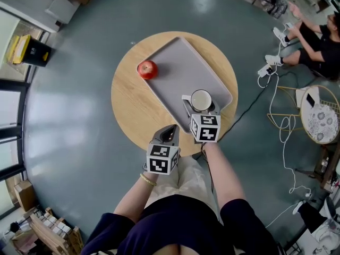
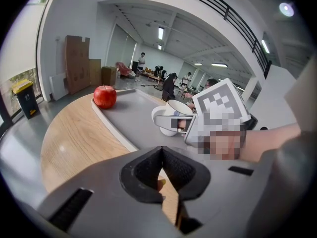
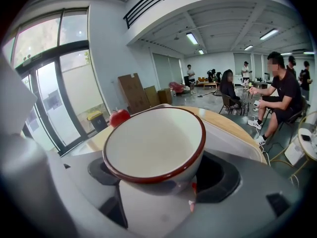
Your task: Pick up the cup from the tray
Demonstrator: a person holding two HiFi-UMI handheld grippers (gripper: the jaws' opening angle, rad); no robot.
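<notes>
Cup (image 3: 153, 143) clamped between right gripper (image 3: 158, 177) jaws, at tray's (image 1: 175, 62) near corner.

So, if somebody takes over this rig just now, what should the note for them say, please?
Left tool: shut, empty, over the near edge of the table.
Right tool: jaws closed on the cup, at the near end of the tray.
Apple: at the tray's left corner.
Done: cup grasped.
Left: lift it clear of the tray. I cannot tell whether it is off the surface yet.
</notes>
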